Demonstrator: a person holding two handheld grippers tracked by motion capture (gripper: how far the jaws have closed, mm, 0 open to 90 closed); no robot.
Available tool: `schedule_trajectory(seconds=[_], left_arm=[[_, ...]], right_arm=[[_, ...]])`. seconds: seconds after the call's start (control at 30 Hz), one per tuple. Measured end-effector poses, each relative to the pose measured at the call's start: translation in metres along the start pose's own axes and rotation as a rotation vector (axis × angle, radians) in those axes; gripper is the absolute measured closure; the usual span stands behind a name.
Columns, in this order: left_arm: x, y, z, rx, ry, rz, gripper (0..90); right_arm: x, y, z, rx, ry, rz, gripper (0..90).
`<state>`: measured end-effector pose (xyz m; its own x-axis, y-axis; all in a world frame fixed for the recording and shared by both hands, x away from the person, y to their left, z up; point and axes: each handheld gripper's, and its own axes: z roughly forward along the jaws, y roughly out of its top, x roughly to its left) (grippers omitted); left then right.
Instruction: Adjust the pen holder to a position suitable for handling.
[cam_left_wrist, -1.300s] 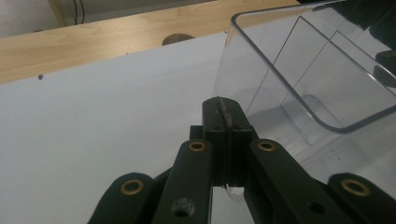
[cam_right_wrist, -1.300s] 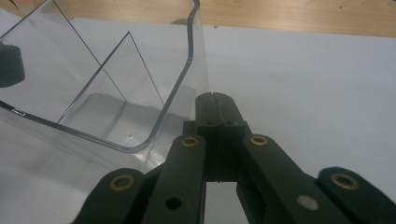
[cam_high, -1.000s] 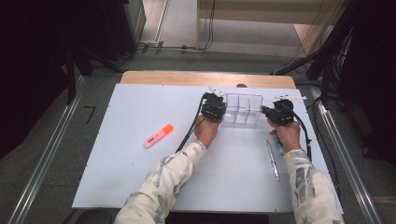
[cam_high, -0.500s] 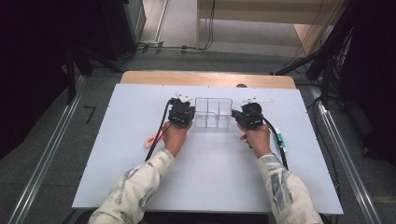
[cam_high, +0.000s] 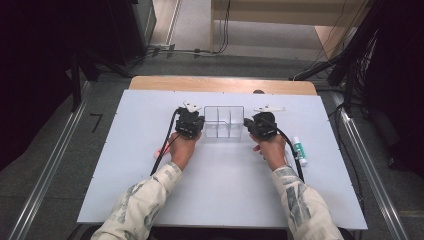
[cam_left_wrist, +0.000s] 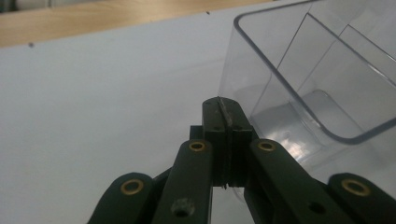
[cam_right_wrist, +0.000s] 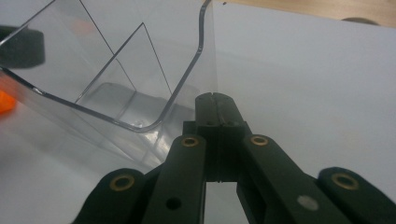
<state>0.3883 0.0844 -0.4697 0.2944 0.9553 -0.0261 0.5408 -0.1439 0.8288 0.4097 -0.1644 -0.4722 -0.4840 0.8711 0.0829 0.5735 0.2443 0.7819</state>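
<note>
White tabletop (cam_high: 225, 190) on a wooden bench, dark lab floor and cables around it. A clear plastic organizer (cam_high: 224, 122), divided into compartments, sits at the far middle of the table, empty. The left gripper (cam_high: 189, 123) is against its left end and the right gripper (cam_high: 262, 126) against its right end.

In the left gripper view the jaws are pressed together with no gap, right at the near corner of the organizer (cam_left_wrist: 303, 88). In the right gripper view it is the same: jaws together beside the organizer's wall (cam_right_wrist: 140, 88). Whether a thin edge of plastic is pinched between either pair is hard to tell; it looks more like closed jaws pushing or bracing from both ends.

Change from a second ago: the organizer and both grippers have slid leftward across the table, from the right side toward the centre. The orange marker (cam_high: 159, 150) is now mostly hidden behind the left hand (cam_high: 182, 147), just a sliver showing. The green-and-white tube (cam_high: 299, 150) and the pen-like item beside it lie to the right of the right hand (cam_high: 272, 147), apart from the organizer.

Judgement: the organizer is being repositioned to centre, and it looks roughly there. Loading the loose items would come next.
</note>
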Motion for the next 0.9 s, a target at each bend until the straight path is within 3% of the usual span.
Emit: schedule_trajectory(seconds=[0.07, 0.17, 0.2, 0.23, 0.3, 0.37, 0.4, 0.43, 0.53, 0.63, 0.7, 0.77, 0.9], left_arm=[[0.005, 0.001, -0.006, -0.022, 0.014, -0.001, 90.0], [0.018, 0.001, -0.020, -0.042, 0.020, -0.010, 89.8], [0.018, 0.001, -0.020, -0.042, 0.020, -0.010, 86.8], [0.022, 0.000, -0.025, -0.049, 0.019, -0.014, 82.3], [0.033, -0.007, -0.041, -0.057, 0.023, -0.029, 65.1], [0.036, -0.009, -0.046, -0.052, 0.035, -0.029, 48.9], [0.038, -0.012, -0.051, -0.056, 0.051, -0.027, 43.6], [0.040, -0.016, -0.057, -0.064, 0.063, -0.019, 43.6], [0.052, -0.034, -0.077, -0.068, 0.080, -0.027, 29.9], [0.060, -0.043, -0.084, -0.065, 0.086, -0.034, 24.5], [0.071, -0.055, -0.093, -0.056, 0.098, -0.070, 18.8], [0.074, -0.059, -0.097, -0.062, 0.105, -0.081, 18.4], [0.083, -0.072, -0.110, -0.078, 0.119, -0.122, 17.3]], right_arm=[[0.002, -0.002, -0.004, -0.030, -0.063, -0.051, 88.0], [-0.001, -0.005, -0.015, -0.061, -0.084, -0.057, 87.2], [-0.003, -0.007, -0.019, -0.068, -0.087, -0.056, 81.8], [-0.005, -0.009, -0.023, -0.073, -0.079, -0.052, 78.9], [-0.009, -0.014, -0.030, -0.071, -0.073, -0.045, 74.5], [-0.013, -0.019, -0.038, -0.072, -0.072, -0.048, 61.9], [-0.015, -0.021, -0.042, -0.068, -0.068, -0.040, 56.0], [-0.015, -0.021, -0.042, -0.068, -0.068, -0.040, 56.0], [-0.020, -0.031, -0.064, -0.074, -0.080, -0.041, 40.0], [-0.023, -0.039, -0.076, -0.079, -0.072, -0.043, 33.7], [-0.026, -0.053, -0.090, -0.068, -0.085, -0.049, 30.0], [-0.028, -0.059, -0.095, -0.066, -0.083, -0.048, 29.3], [-0.037, -0.080, -0.113, -0.048, -0.074, -0.001, 28.1]])
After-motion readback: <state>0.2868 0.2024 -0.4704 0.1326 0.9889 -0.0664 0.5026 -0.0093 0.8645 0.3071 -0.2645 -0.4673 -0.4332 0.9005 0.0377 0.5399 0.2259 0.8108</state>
